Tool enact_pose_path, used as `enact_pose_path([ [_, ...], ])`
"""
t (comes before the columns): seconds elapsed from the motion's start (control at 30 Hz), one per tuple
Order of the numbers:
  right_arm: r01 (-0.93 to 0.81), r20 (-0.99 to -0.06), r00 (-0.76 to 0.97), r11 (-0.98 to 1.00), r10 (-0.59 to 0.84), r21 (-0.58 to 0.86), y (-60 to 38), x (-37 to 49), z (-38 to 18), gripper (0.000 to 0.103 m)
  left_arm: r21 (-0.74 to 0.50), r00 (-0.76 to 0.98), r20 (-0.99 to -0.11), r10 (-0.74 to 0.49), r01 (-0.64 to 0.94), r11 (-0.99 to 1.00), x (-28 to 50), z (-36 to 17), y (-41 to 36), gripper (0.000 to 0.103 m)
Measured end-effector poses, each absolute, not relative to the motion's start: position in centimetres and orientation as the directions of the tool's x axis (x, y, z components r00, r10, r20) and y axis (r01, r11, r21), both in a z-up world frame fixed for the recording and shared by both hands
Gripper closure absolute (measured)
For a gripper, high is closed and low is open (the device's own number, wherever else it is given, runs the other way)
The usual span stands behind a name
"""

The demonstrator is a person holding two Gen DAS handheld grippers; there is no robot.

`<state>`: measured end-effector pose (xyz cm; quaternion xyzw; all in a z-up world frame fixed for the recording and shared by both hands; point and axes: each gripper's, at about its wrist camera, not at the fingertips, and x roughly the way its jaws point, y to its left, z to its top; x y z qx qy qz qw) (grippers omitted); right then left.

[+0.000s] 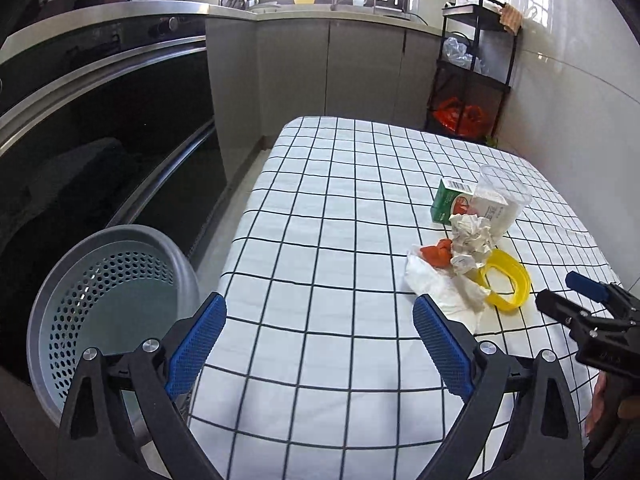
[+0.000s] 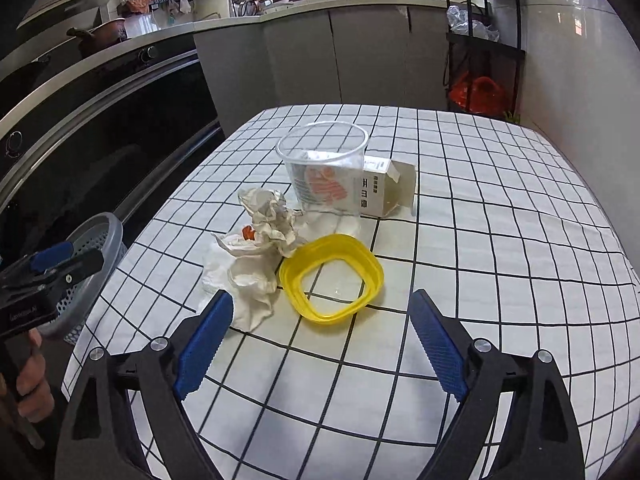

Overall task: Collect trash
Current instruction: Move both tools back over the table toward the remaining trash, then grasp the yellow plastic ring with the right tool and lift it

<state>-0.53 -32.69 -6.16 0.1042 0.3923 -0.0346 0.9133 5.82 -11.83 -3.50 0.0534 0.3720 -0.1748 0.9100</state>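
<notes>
Both grippers are tilting down over the checked tablecloth (image 2: pixel 500 240), jaws standing wide with nothing between them: left gripper (image 1: pixel 320 332) near the grey perforated basket (image 1: pixel 108 300), right gripper (image 2: pixel 320 336) facing the trash. The carton (image 2: pixel 380 192) is lying flat, open end pointing right; beside it are standing 1 clear cup (image 2: pixel 324 164), crumpled paper (image 2: pixel 272 216) and 1 yellow ring (image 2: pixel 332 276).

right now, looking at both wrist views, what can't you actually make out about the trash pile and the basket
- Orange scrap: mostly buried under the crumpled paper in the right wrist view; what it is stays unclear.
- Carton: its front is covered by the clear cup; in the left wrist view the print is too small.
- Basket: the left gripper cuts off its near side; in the right wrist view that gripper hides its inside.
- Near table edge: behind both grippers' frames.
</notes>
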Motion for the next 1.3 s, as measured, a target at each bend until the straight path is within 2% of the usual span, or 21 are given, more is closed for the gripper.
enact_pose_path([
  [0.1,0.115,-0.738,0.674,0.982,0.035,0.152,-33.1,0.1,-7.1,0.017,-0.039,0.653,-0.701,-0.287,0.366,0.930,6.0,-4.1,-12.9,0.009],
  [0.23,0.097,-0.745,0.662,0.977,0.079,0.189,-33.5,1.1,-7.7,0.017,0.010,0.657,-0.713,-0.246,0.360,0.933,6.2,-5.6,-13.5,0.009],
  [0.5,0.081,-0.786,0.616,0.989,0.050,0.126,-32.9,3.1,-9.1,0.017,0.001,0.619,-0.749,-0.237,0.359,0.933,7.0,-7.4,-13.3,0.008],
  [0.9,0.080,-0.818,0.575,0.996,-0.010,0.044,-31.9,5.9,-10.5,0.017,0.017,0.617,-0.751,-0.234,0.373,0.928,6.5,-7.6,-13.7,0.008],
  [1.13,0.119,-0.816,0.578,0.988,0.011,0.098,-32.9,6.3,-10.7,0.018,0.025,0.618,-0.752,-0.229,0.374,0.927,6.4,-7.8,-13.8,0.008],
  [1.17,0.120,-0.816,0.578,0.988,0.012,0.100,-33.0,6.3,-10.6,0.020,0.025,0.618,-0.752,-0.230,0.375,0.927,6.3,-7.8,-13.8,0.008],
  [1.2,0.117,-0.816,0.578,0.988,0.019,0.105,-33.0,6.2,-10.6,0.029,0.027,0.619,-0.751,-0.230,0.377,0.926,6.2,-7.8,-13.8,0.008],
  [1.3,0.111,-0.815,0.579,0.988,0.021,0.105,-32.6,6.0,-10.5,0.030,0.030,0.620,-0.750,-0.231,0.380,0.925,6.0,-7.8,-14.0,0.008],
])
